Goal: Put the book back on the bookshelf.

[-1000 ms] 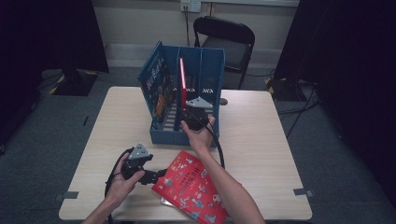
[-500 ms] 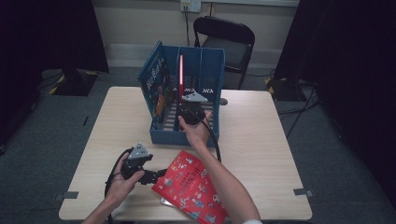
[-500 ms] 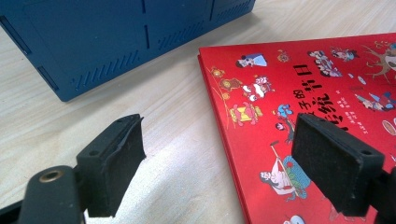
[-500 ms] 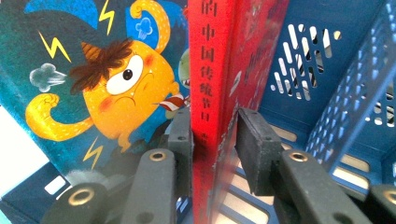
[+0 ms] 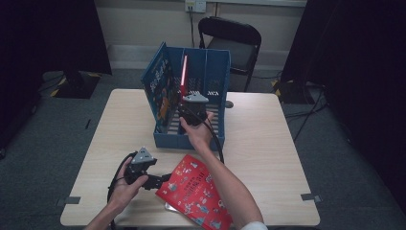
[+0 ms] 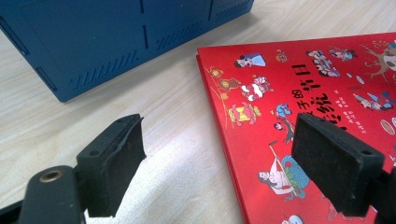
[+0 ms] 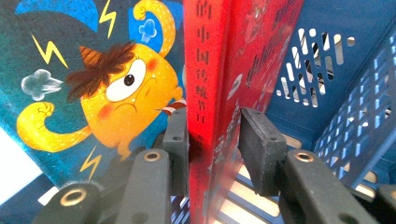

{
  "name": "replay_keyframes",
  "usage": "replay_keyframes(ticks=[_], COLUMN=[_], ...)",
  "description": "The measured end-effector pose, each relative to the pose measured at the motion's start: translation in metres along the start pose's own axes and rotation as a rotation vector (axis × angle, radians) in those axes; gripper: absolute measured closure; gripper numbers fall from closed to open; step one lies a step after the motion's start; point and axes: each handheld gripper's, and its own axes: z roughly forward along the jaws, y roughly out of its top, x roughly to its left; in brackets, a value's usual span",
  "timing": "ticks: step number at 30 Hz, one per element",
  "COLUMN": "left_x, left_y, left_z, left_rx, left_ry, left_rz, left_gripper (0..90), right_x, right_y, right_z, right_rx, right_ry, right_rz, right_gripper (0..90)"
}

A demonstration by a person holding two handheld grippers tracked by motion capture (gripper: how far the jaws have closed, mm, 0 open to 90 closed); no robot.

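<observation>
A blue slotted file bin [image 5: 191, 140] stands mid-table. A thin red book [image 5: 183, 72] stands upright in it. My right gripper [image 5: 187, 96] reaches into the bin with the red book [image 7: 210, 70] between its jaws [image 7: 212, 126]. The jaws have just been opening; one pad lies against the spine and the other stands just off the cover. A blue picture book [image 7: 93, 93] with a yellow monster leans beside it. Another red picture book [image 5: 201, 196] lies flat near the front edge. My left gripper [image 5: 160, 181] is open at that book's left edge [image 6: 219, 140], one jaw over the cover [image 6: 327, 93].
The light wooden table [image 5: 273, 143] has bare room right of the bin and along the left side. A black folding chair [image 5: 230, 43] stands behind the table. Cables trail from both grippers across the table.
My right hand has edged slightly deeper into the bin, with the red book still upright in its slot. The left gripper has kept still.
</observation>
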Motion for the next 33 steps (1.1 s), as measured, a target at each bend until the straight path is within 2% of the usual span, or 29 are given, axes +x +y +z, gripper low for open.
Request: replay_keyframes(ticks=[11, 18, 25, 31, 33], left_x=[0.0, 0.0, 0.002, 0.001, 0.002], left_y=[0.0, 0.0, 0.0, 0.0, 0.0], left_z=[0.0, 0.0, 0.0, 0.001, 0.002], left_rx=[-0.002, -0.006, 0.001, 0.007, 0.008], left_ry=[0.0, 0.002, 0.002, -0.002, -0.003], left_rz=[0.001, -0.003, -0.009, -0.009, -0.01], left_gripper=[16.7, 16.7, 16.8, 16.8, 16.8], right_x=[0.002, 0.003, 0.0, -0.002, -0.002], right_y=[0.002, 0.002, -0.001, -0.001, 0.0], right_z=[0.004, 0.002, -0.007, -0.022, -0.029], right_rx=[0.006, 0.005, -0.01, -0.011, -0.018], right_ry=[0.007, 0.022, 0.087, 0.142, 0.146], right_rz=[-0.019, -0.021, -0.02, -0.027, -0.035], right_gripper=[61.7, 54.5, 43.8, 40.3, 40.6])
